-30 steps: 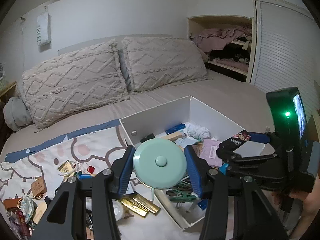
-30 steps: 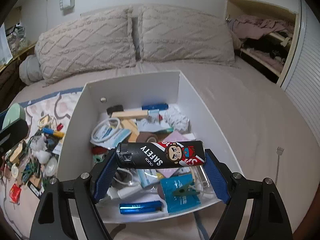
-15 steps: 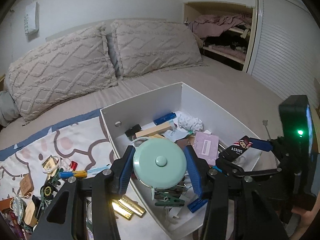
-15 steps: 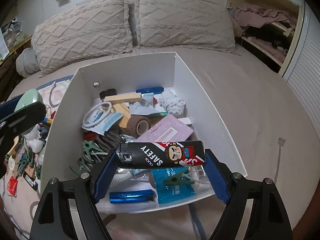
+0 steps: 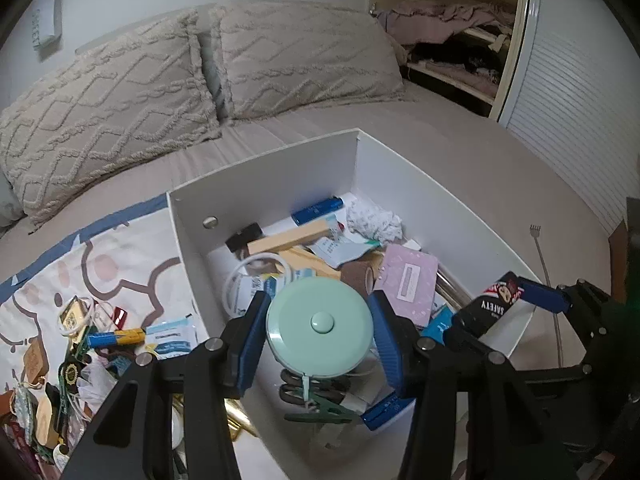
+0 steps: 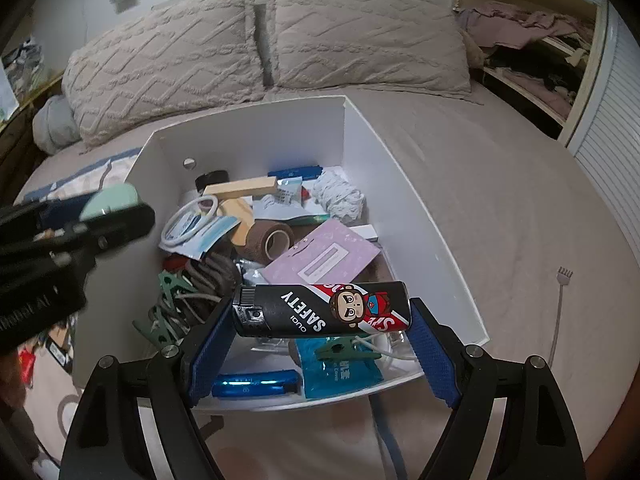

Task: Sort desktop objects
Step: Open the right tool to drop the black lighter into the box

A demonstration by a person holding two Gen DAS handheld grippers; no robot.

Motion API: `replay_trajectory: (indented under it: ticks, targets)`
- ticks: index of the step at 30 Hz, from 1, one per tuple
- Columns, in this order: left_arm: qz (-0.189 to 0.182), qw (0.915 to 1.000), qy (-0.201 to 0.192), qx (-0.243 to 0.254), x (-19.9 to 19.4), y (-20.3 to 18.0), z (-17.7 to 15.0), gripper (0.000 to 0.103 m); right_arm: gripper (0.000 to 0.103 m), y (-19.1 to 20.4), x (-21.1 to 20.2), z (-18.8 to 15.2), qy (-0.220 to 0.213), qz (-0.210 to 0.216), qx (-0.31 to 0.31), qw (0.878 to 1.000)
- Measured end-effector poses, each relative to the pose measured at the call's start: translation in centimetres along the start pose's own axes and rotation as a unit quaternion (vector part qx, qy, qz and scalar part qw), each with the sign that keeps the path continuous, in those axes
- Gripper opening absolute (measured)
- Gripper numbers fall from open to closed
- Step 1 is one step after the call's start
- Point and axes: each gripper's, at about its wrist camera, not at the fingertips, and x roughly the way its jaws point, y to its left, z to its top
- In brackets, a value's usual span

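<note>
black lighter (image 6: 324,310) reading "SAFETY", perhaps "ouoi"

Soft, dim indoor light is falling evenly, casting only faint shadows. Fisheye distortion is bending the edges into dark corners, and the left gripper (image 6: 72,232) is blurring in the right wrist view.

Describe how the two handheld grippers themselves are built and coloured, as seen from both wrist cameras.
Both the left gripper and the right gripper have black angular frames with cut-out openings and silver screw heads at the joints. Their fingers carry ribbed blue pads. White lettering, too blurred to read, marks the left gripper's body in the right view.
</note>
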Motion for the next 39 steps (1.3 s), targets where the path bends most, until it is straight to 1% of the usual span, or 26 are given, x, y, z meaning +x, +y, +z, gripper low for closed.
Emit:
replay_trajectory:
  ticks: [5,10,14,17,23,28,33,39]
  targets:
    - [0.005,0.9998,0.014,0.01,0.9,-0.7,0.0,0.05,0.084,0.0,0.3,-0.2,0.005,-0.002,-0.004,1.0]
    - [0.013,0.999,0.037,0.019,2.0,-1.0,0.1,0.05,0.084,-0.6,0.5,-0.4,0.009,-0.006,-0.001,1.0]
    - [0.011,0.9985,0.051,0.017,2.4,-0.9,0.4,0.05,0.084,-1.0,0.5,-0.5,0.01,-0.007,0.002,1.0]
    - [0.008,0.9982,0.057,0.016,2.6,-1.1,0.5,0.05,0.084,-0.9,0.5,-0.6,0.012,-0.007,-0.001,1.0]
    - [0.016,0.9966,0.074,0.033,3.3,-2.1,0.1,0.05,0.084,-0.4,0.6,-0.8,0.016,-0.009,-0.016,1.0]
    - [0.033,0.9951,0.085,0.036,3.9,-1.9,-0.4,0.05,0.084,0.1,0.7,-1.0,0.02,-0.018,-0.034,0.999]
    - [0.052,0.9938,0.089,0.043,4.2,-1.4,-0.8,0.05,0.084,-0.1,0.7,-1.1,0.022,-0.014,-0.03,0.999]
    - [0.057,0.9922,0.099,0.05,5.0,-1.1,-1.6,0.05,0.084,0.4,0.8,-1.1,0.024,-0.015,-0.038,0.999]
